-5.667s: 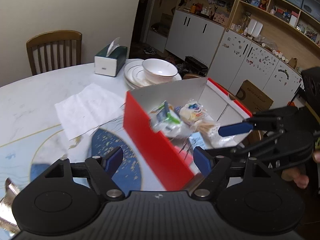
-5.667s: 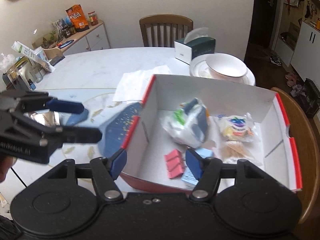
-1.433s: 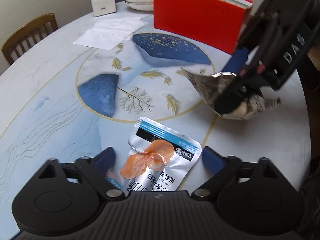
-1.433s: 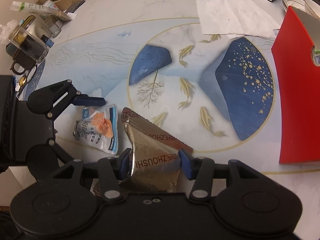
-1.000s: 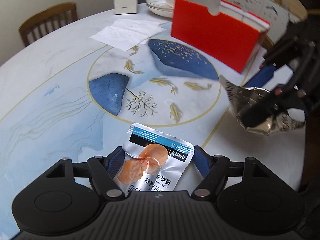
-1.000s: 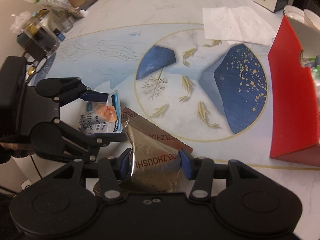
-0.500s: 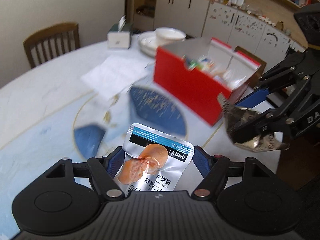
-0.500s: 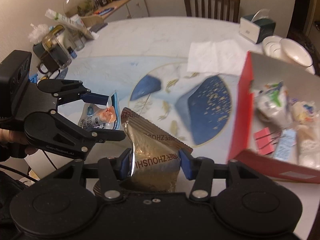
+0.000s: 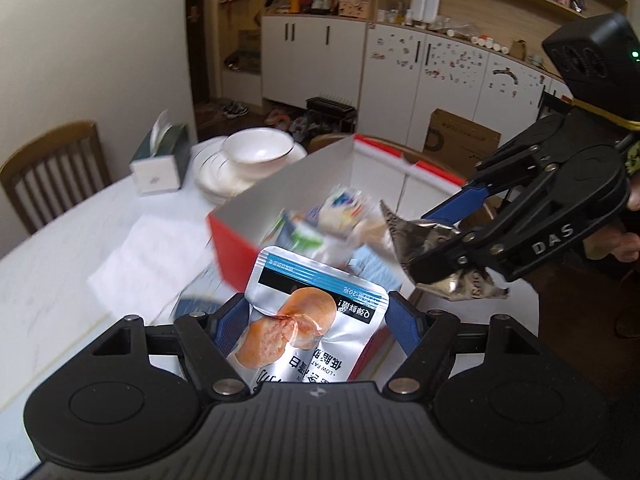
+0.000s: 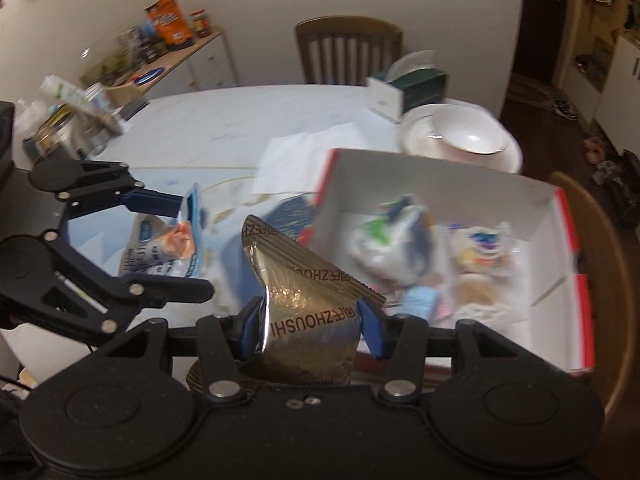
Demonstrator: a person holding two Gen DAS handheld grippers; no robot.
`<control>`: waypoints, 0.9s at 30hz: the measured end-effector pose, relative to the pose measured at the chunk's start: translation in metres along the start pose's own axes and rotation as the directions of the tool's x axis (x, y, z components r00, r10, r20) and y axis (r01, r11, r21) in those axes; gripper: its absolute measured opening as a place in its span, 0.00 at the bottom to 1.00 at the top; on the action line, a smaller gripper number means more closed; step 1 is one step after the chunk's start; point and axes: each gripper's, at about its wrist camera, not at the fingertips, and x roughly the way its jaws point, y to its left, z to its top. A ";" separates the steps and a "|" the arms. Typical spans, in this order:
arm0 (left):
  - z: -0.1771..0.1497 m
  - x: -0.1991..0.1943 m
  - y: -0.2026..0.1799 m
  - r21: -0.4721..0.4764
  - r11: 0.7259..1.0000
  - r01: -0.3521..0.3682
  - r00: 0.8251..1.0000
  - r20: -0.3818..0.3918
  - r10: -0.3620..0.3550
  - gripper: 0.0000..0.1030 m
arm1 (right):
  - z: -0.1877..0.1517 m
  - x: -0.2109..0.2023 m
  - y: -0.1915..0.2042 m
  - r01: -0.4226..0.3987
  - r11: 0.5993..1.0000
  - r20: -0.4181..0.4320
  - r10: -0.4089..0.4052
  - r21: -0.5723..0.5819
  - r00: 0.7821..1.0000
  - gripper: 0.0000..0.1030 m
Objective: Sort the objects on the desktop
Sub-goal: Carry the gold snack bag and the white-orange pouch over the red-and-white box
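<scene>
My left gripper [image 9: 316, 320] is shut on a silver snack pouch [image 9: 312, 320] printed with an orange meat picture, held in the air just short of the red box [image 9: 236, 248]. My right gripper [image 10: 310, 320] is shut on a crinkled gold foil packet [image 10: 312, 312], raised at the near left corner of the same box [image 10: 560, 280]. The box is red outside and white inside and holds several wrapped snacks and small packets. Each gripper shows in the other's view: the right one [image 9: 440, 248] with the foil packet [image 9: 452, 284], the left one [image 10: 188, 240] with the pouch [image 10: 160, 248].
On the round marble table [image 10: 224, 120] lie a white paper napkin [image 10: 296, 160], a green tissue box [image 10: 412, 88] and stacked white plates with a bowl [image 10: 468, 132]. A wooden chair [image 10: 348, 44] stands behind; jars and bottles [image 10: 76, 120] crowd the left edge.
Both grippers rose off the table with their packets and swung towards the red box. The box interior now fills the view where the table pattern showed before.
</scene>
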 end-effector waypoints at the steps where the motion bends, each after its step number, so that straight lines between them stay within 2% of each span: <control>1: 0.005 0.005 -0.004 0.009 1.000 0.000 1.000 0.000 0.000 0.72 | 0.000 -0.001 -0.007 0.007 1.000 0.003 -0.007 0.004 1.000 0.48; 13: 0.060 0.070 -0.037 0.070 0.998 0.000 1.000 -0.018 0.001 0.72 | 0.009 0.017 -0.091 0.123 0.989 0.019 -0.125 0.086 0.992 0.48; 19: 0.064 0.101 -0.045 0.077 0.997 0.009 0.999 -0.041 -0.006 0.72 | 0.010 0.039 -0.114 0.131 0.986 0.002 -0.132 0.103 0.991 0.48; 27: 0.059 0.133 -0.054 0.101 0.995 0.026 0.996 -0.092 -0.017 0.72 | 0.006 0.068 -0.122 0.156 0.986 -0.045 -0.154 0.064 0.987 0.48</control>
